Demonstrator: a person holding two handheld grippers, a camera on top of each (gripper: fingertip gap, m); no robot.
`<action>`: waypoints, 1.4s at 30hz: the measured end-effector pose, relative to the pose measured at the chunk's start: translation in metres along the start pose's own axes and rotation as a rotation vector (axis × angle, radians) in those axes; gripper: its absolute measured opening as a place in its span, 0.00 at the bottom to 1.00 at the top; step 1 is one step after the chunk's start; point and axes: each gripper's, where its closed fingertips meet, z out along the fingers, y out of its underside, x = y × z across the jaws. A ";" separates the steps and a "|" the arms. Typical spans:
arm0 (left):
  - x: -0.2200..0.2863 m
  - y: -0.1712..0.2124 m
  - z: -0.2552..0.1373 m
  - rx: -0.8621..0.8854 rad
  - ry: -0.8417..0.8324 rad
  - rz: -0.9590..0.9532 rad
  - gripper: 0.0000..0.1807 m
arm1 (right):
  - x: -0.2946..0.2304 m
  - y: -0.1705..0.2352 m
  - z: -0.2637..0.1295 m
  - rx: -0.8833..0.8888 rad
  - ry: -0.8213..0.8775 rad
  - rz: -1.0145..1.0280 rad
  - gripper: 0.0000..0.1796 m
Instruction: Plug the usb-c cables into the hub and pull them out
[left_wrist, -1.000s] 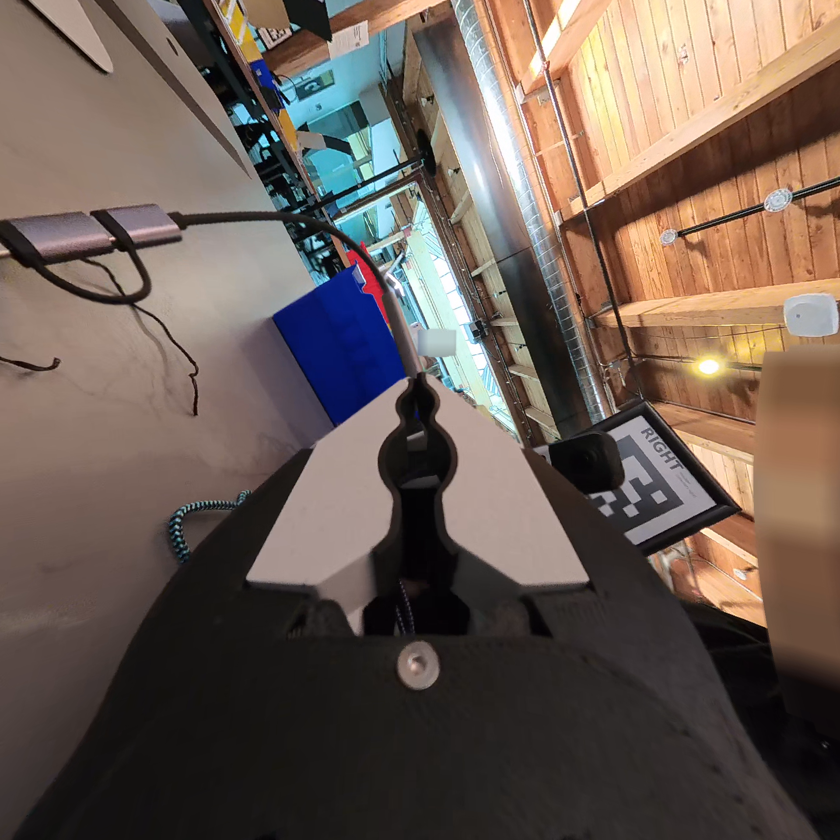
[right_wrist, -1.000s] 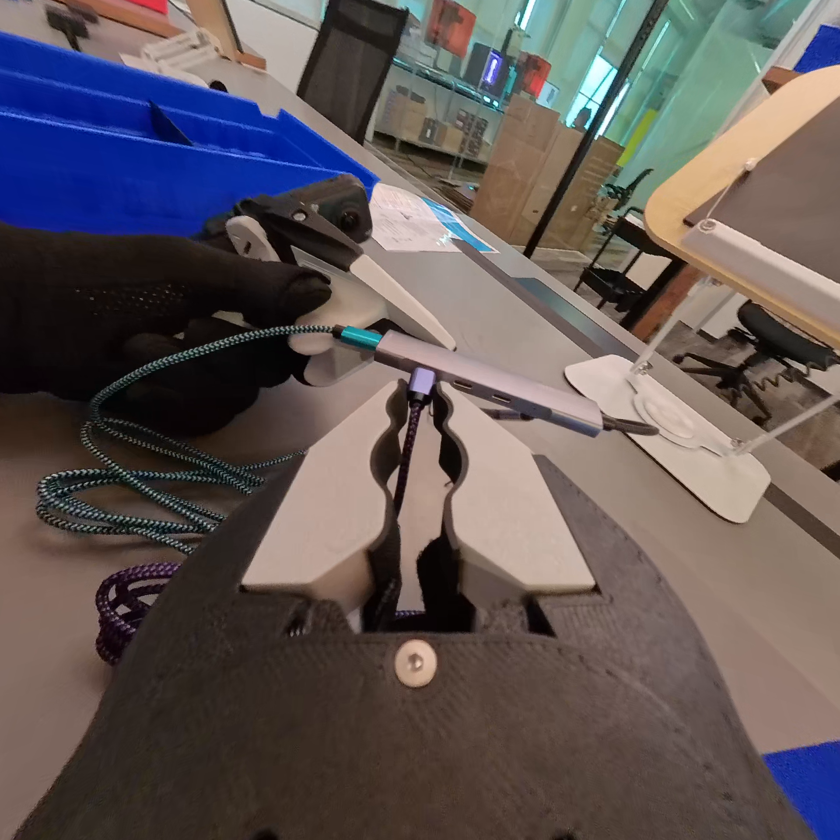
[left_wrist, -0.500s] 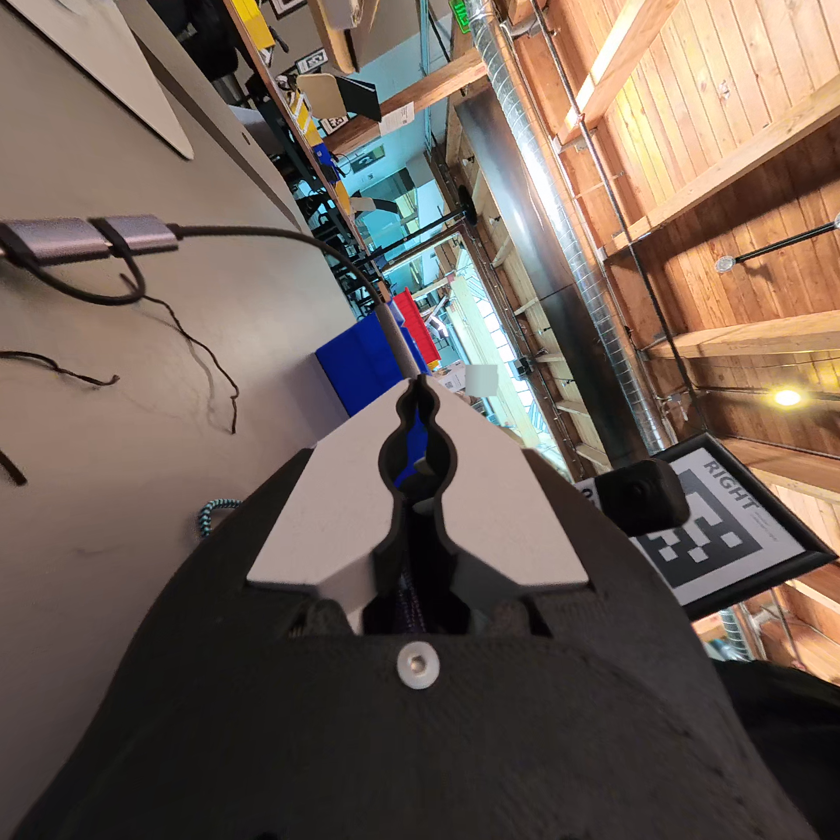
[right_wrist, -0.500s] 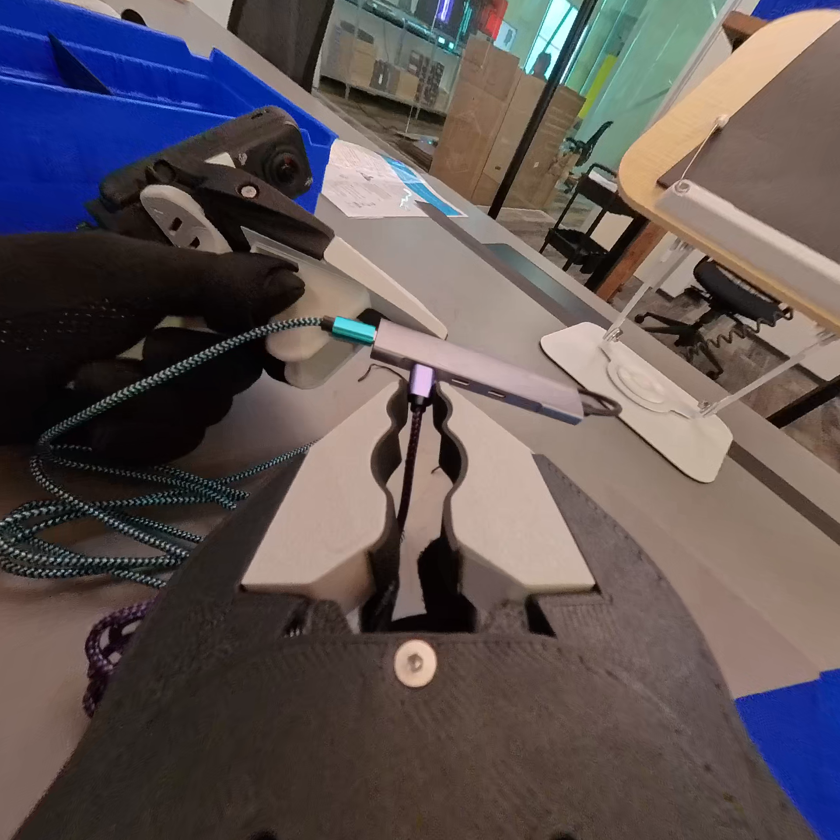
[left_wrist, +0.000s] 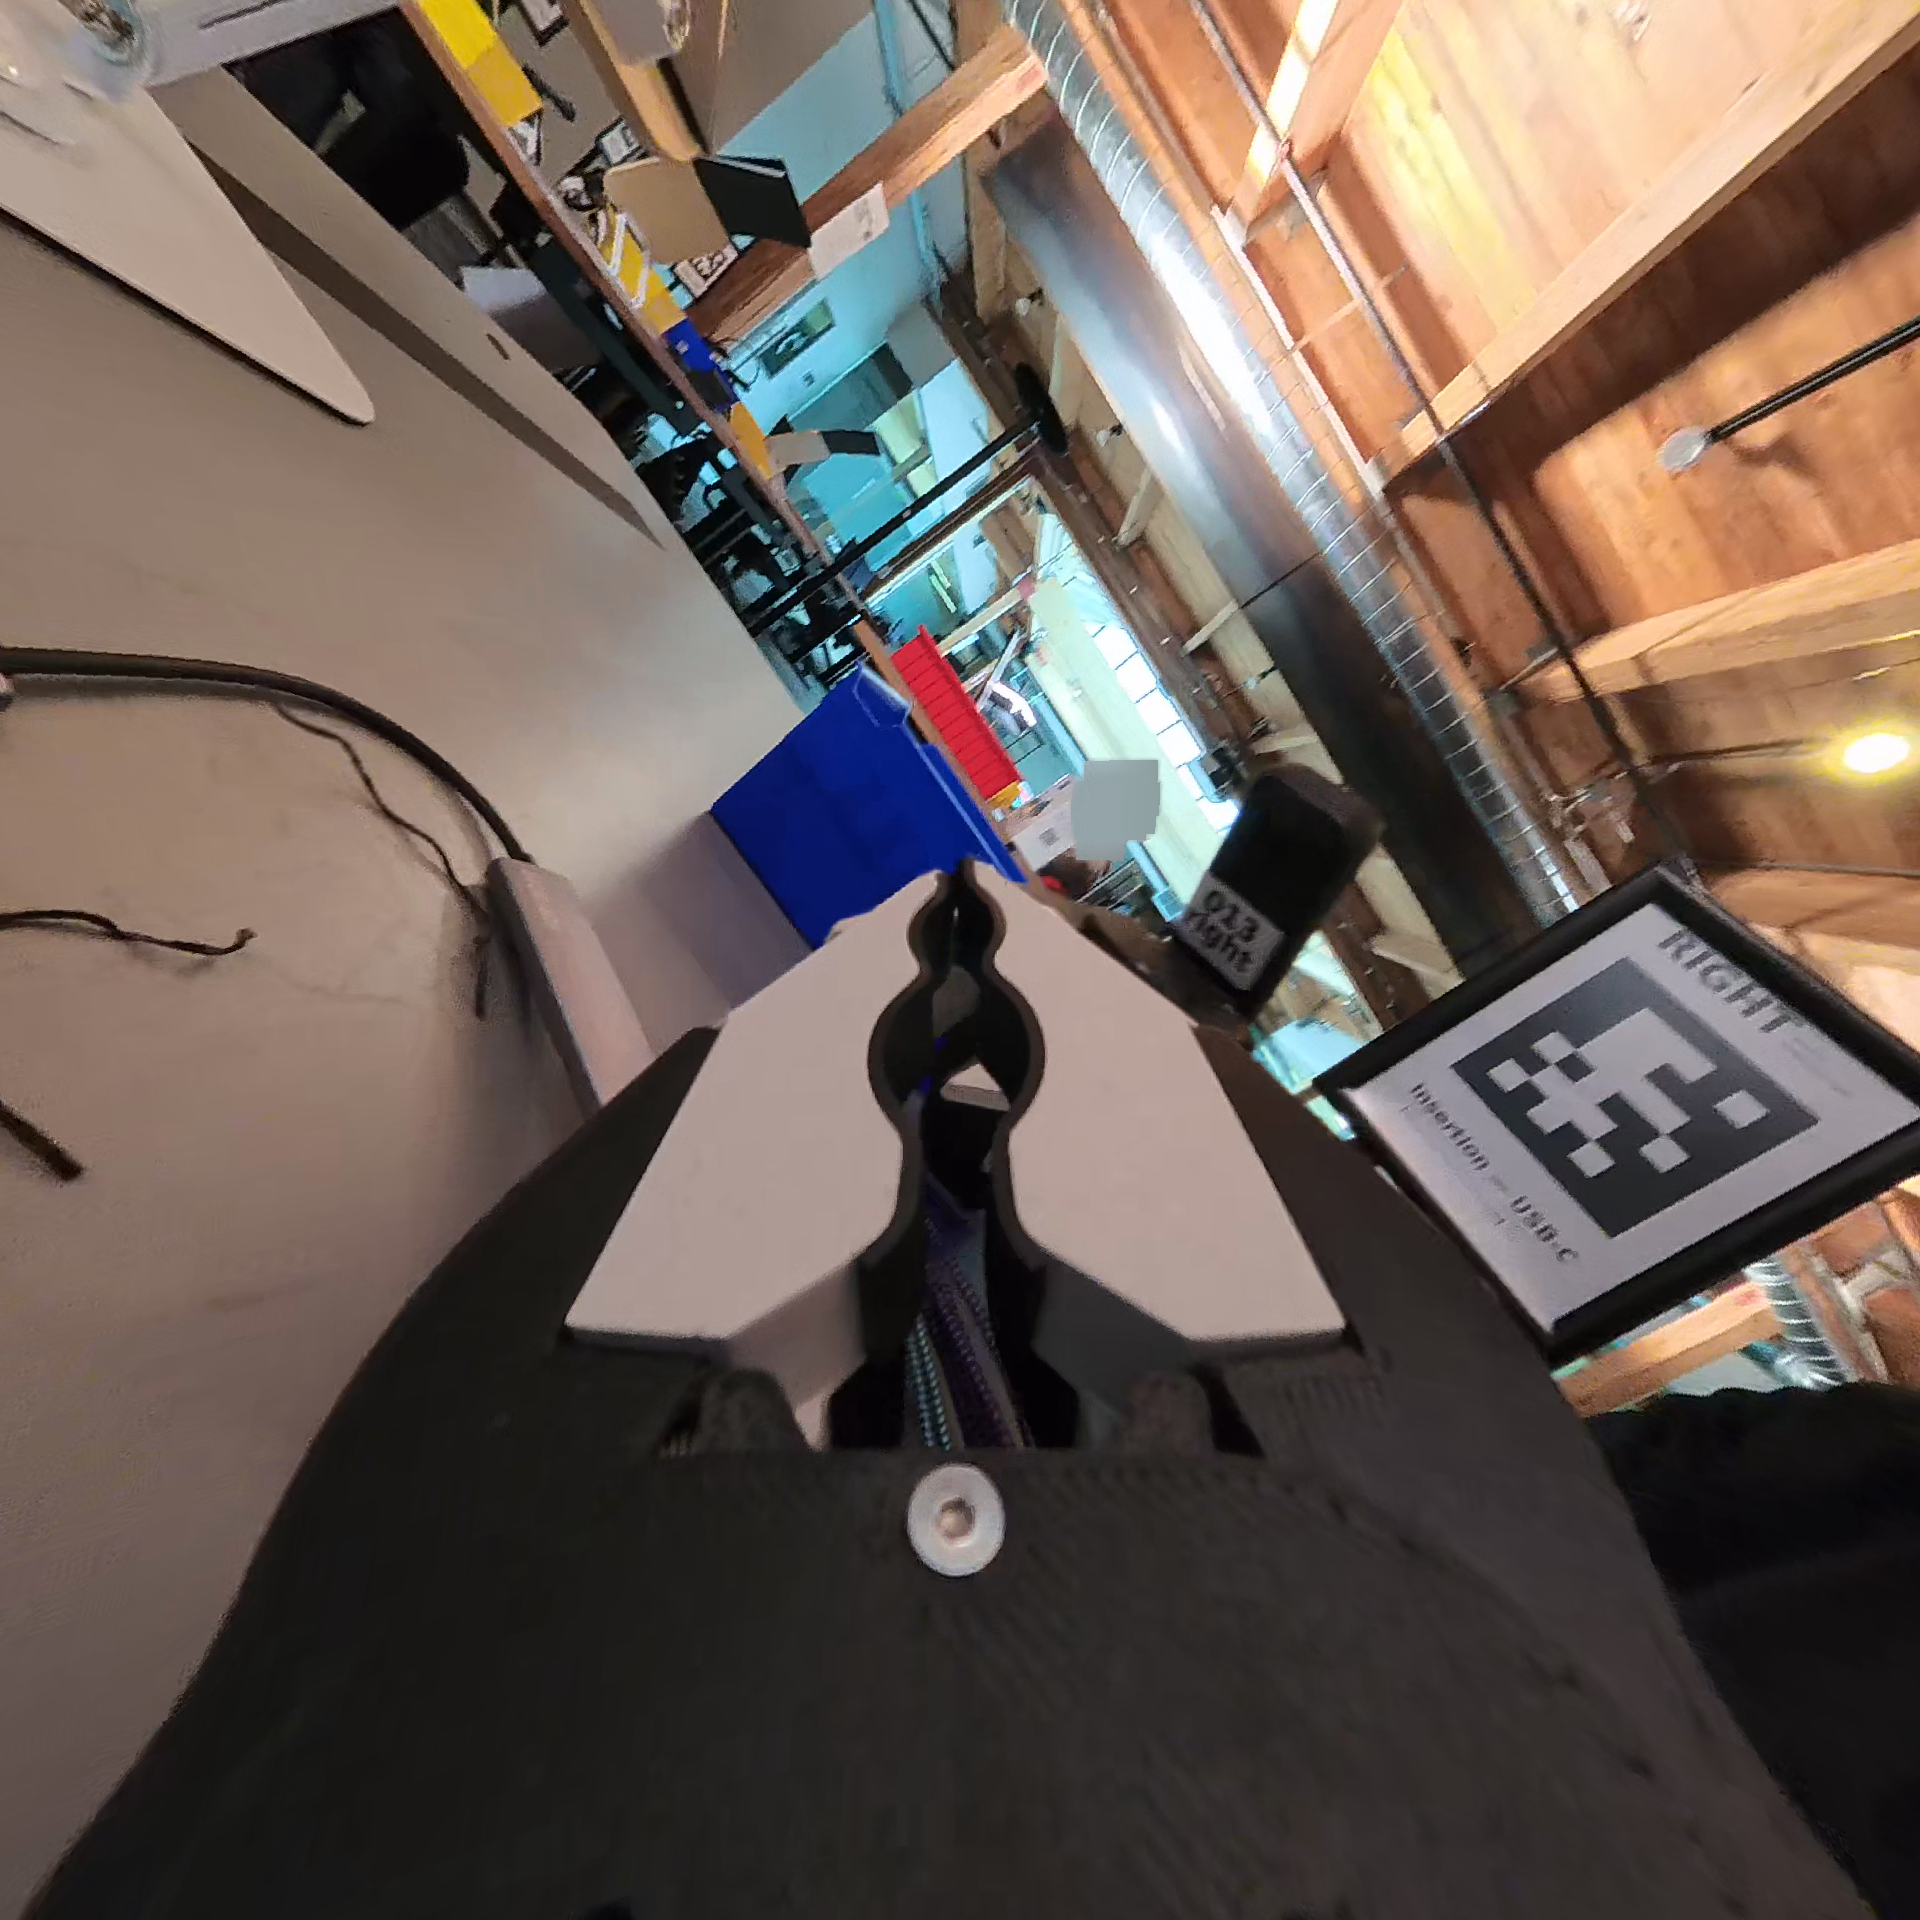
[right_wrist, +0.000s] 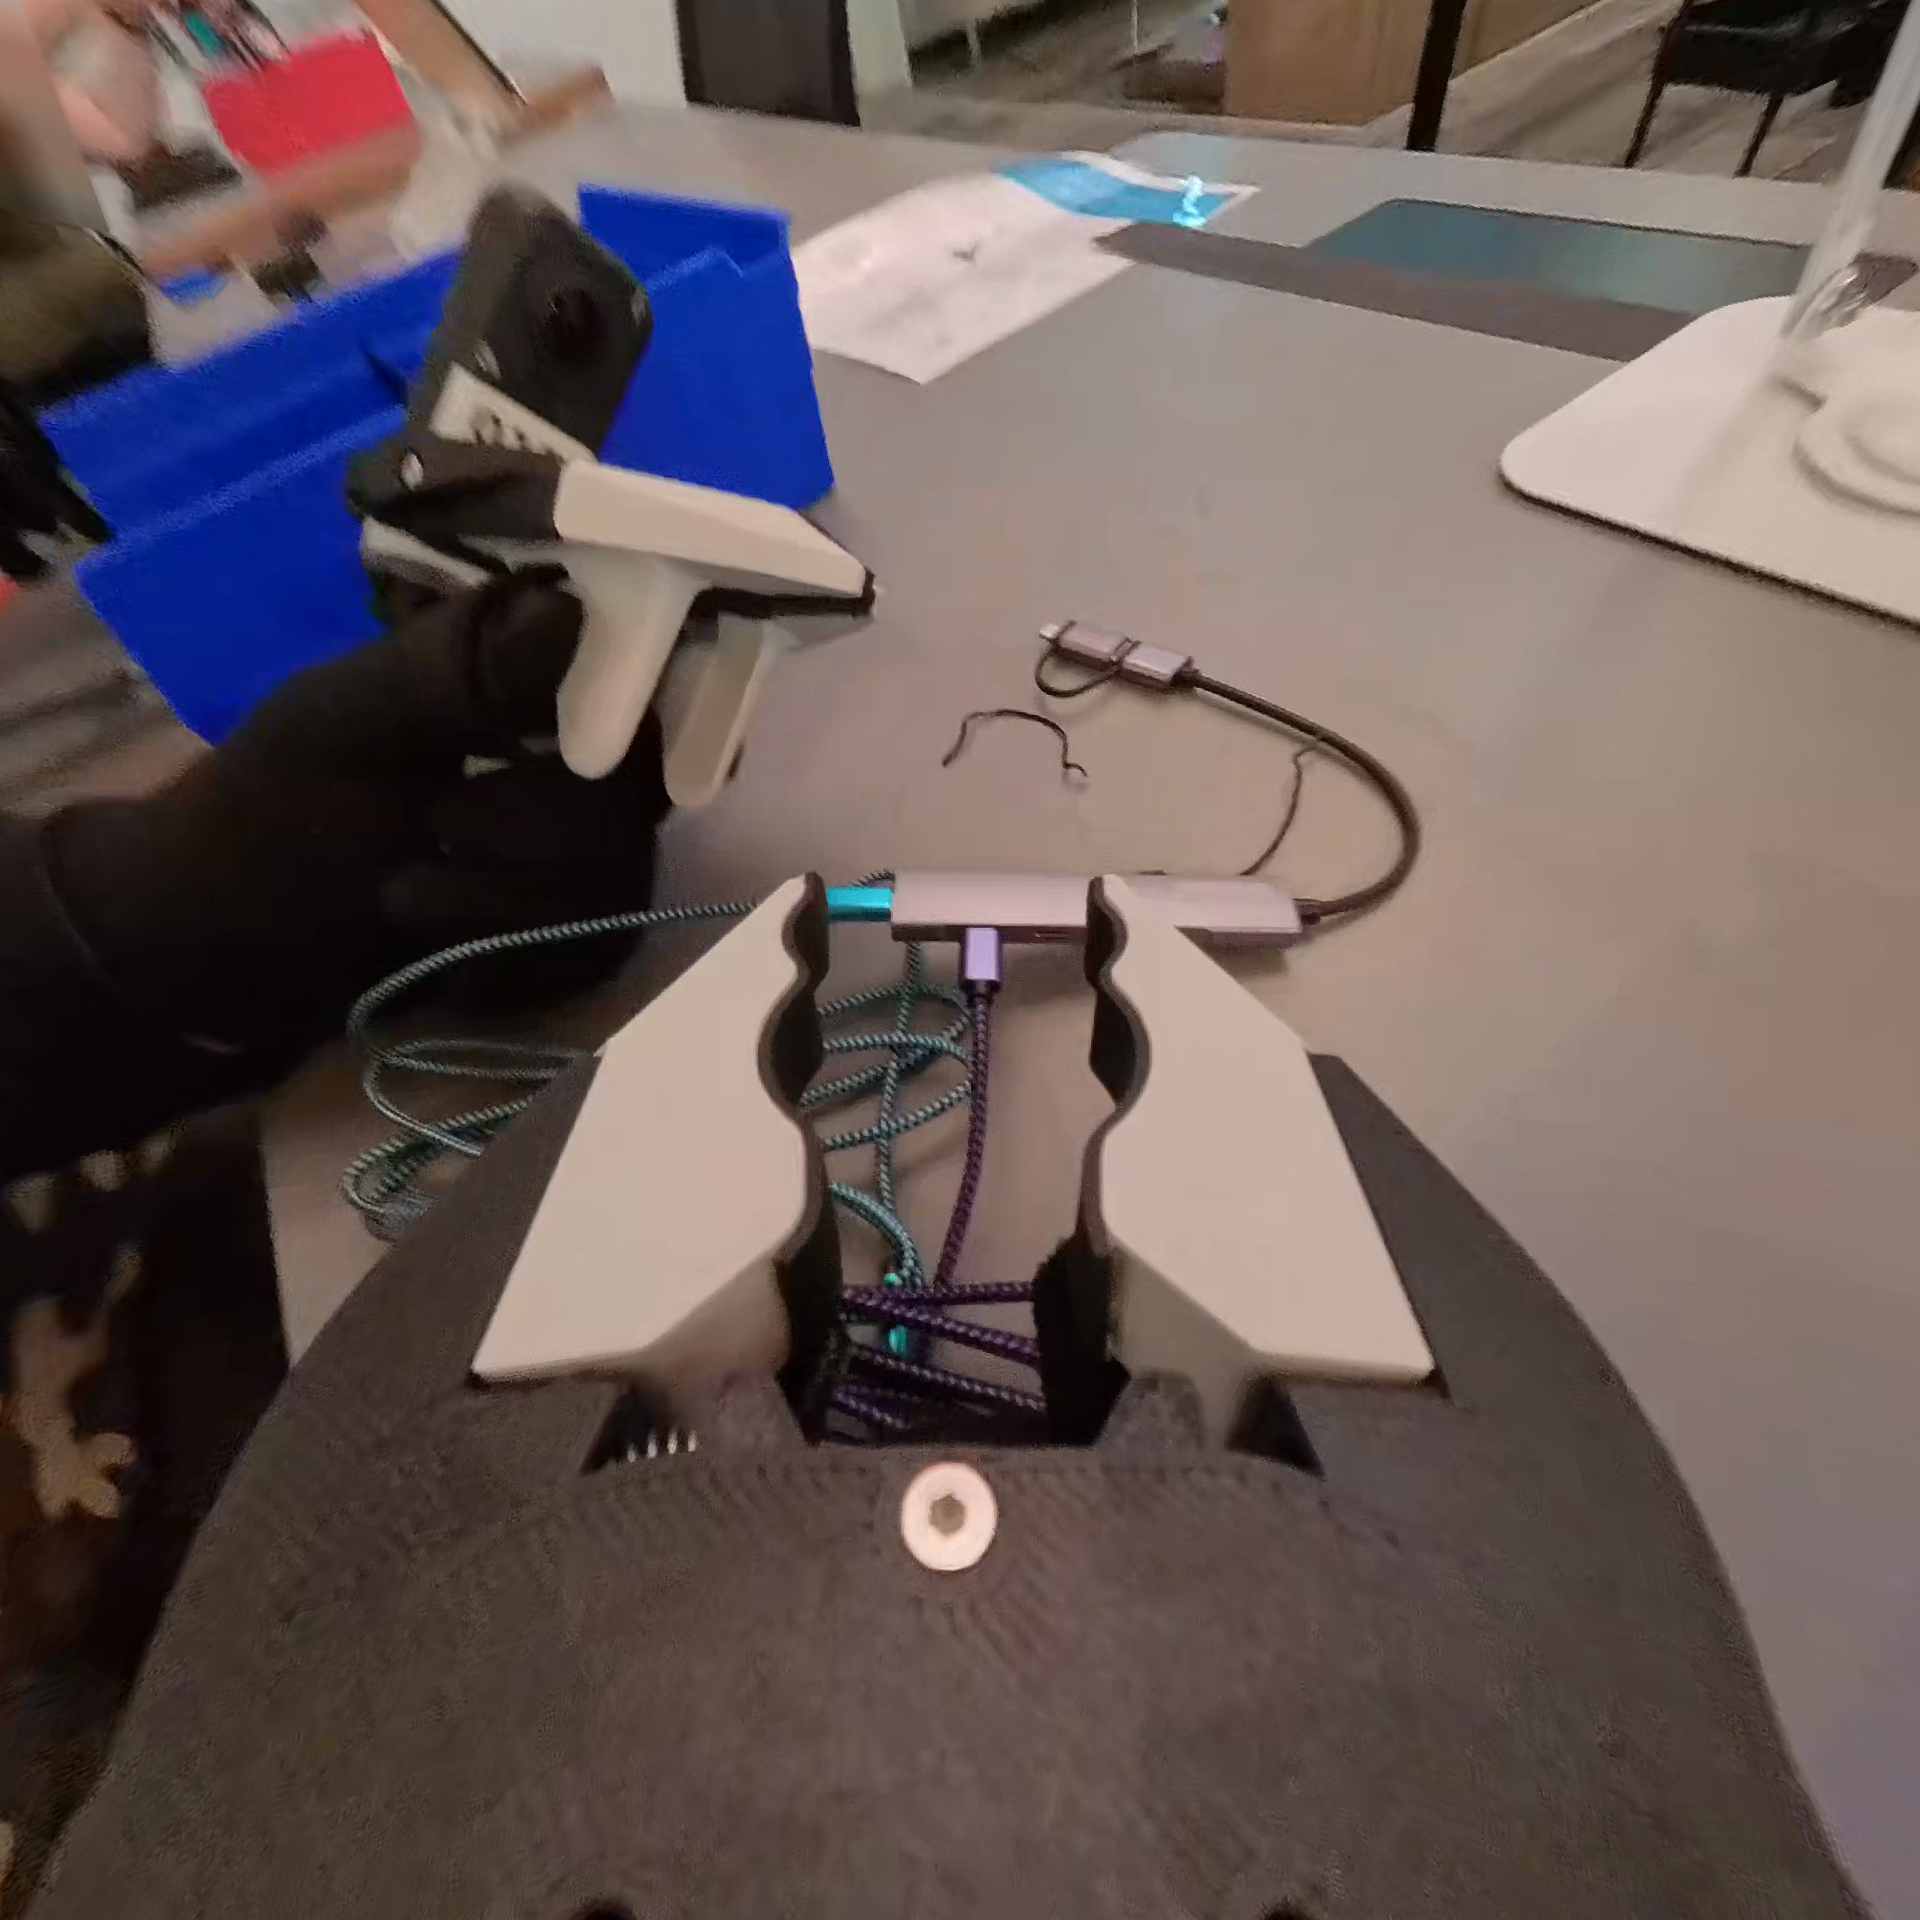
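The right gripper (right_wrist: 956, 914) is being held spread wide, gripping nothing. The slim grey metal hub (right_wrist: 987, 902), both braided cables plugged in, is lying at frame centre between its fingertips. The left gripper (right_wrist: 769, 665) is being held pressed together, upper left, empty.

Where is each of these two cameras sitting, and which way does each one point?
Left wrist view: rides on the left hand-held gripper, rolled sideways, looking along the grey tabletop towards a wooden ceiling; its shut fingers show.
Right wrist view: rides on the right hand-held gripper, looking down at the grey rectangular metal hub with teal and purple braided cables plugged in; its open fingers and a black-gloved hand show.
Shared: blue plastic bin, hub's black lead.
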 end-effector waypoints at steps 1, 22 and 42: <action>-0.002 -0.001 -0.003 -0.006 -0.015 0.011 0.00 | 0.000 0.001 -0.001 -0.025 0.023 -0.040 0.26; 0.015 -0.022 -0.038 0.109 0.106 0.039 0.01 | 0.024 0.041 0.062 -0.620 0.169 -0.835 0.13; 0.024 -0.036 -0.056 0.201 0.180 0.040 0.04 | -0.042 0.058 0.025 -0.822 -0.453 -1.378 0.86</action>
